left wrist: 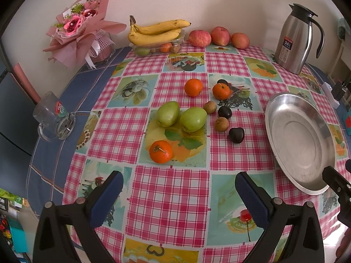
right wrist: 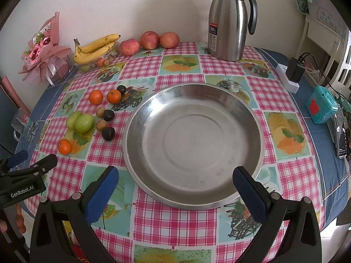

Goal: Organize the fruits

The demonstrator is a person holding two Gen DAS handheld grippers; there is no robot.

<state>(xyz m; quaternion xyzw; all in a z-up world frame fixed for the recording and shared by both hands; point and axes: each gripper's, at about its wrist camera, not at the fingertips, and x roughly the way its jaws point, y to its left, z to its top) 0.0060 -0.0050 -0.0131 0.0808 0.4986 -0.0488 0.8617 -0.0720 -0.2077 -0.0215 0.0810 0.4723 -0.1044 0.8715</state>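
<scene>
The metal dish (right wrist: 195, 144) holds nothing; fruit fills the clear tray (left wrist: 158, 47) under bananas (left wrist: 156, 31). Both claws, left gripper (left wrist: 178, 199) and right gripper (right wrist: 175, 195), are spread.

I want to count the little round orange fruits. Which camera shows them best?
The left wrist view: all three small round orange fruits lie near its middle, large and unhidden. The right wrist view shows all three too, but smaller, off to its left side.
</scene>
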